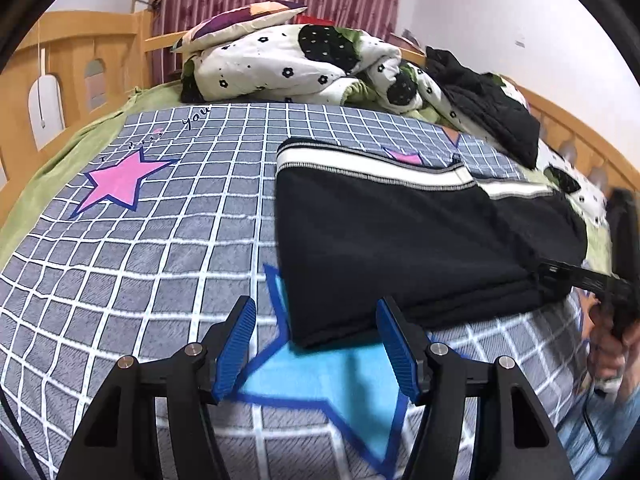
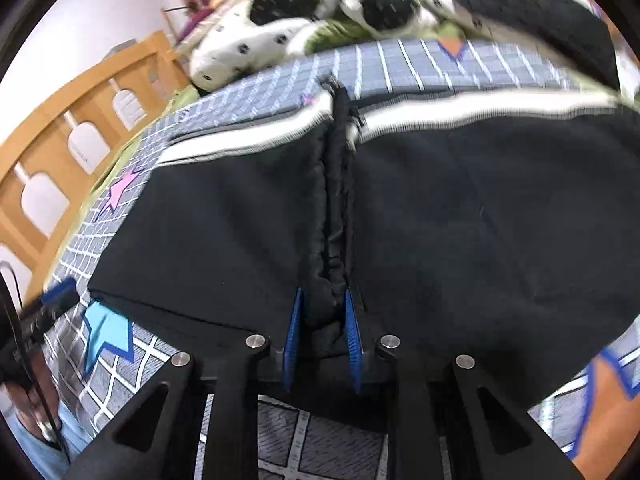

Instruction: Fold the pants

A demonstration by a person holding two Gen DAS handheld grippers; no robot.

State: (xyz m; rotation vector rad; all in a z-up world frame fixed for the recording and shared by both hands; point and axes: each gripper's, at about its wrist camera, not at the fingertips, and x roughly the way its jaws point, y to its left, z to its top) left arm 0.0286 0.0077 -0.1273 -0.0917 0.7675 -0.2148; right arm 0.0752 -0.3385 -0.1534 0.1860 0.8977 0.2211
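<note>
Right wrist view: right gripper (image 2: 322,324) pinches a bunched ridge of the pants (image 2: 460,220), left gripper (image 1: 316,344) spread empty; thin bite may slip.

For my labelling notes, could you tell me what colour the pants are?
The pants are black with a white stripe along one edge, clearest in the left wrist view.

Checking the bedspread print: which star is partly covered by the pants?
The light blue star, right ahead of the open left tool; the pants overlap its upper point. The big pink star lies fully uncovered.
</note>
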